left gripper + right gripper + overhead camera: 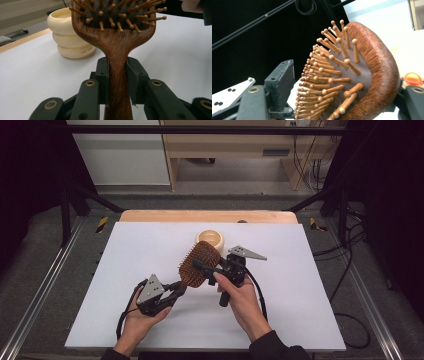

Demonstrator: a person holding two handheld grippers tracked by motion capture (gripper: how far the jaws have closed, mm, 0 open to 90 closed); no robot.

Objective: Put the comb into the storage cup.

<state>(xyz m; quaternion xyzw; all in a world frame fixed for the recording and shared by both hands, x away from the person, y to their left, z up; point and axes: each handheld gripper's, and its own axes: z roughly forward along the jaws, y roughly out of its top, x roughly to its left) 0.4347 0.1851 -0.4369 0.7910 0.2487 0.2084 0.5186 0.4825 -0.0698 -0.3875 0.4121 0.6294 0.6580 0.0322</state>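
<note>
A wooden paddle hairbrush (200, 264) with wooden pins is held above the white table. My left gripper (176, 291) is shut on its handle; in the left gripper view both jaws of this left gripper (117, 80) press the narrow neck of the hairbrush (117, 47). My right gripper (202, 266) reaches in from the right, jaws spread wide either side of the brush head. In the right gripper view the hairbrush (362, 75) stands between them: pin tips close to one jaw, the wooden back against the other. A firm squeeze is not visible.
A cream ribbed cup (211, 239) stands just behind the brush; it also appears as the cup (67, 35). The white sheet (125, 270) covers a wooden table. Black frame rails and cables run along both sides.
</note>
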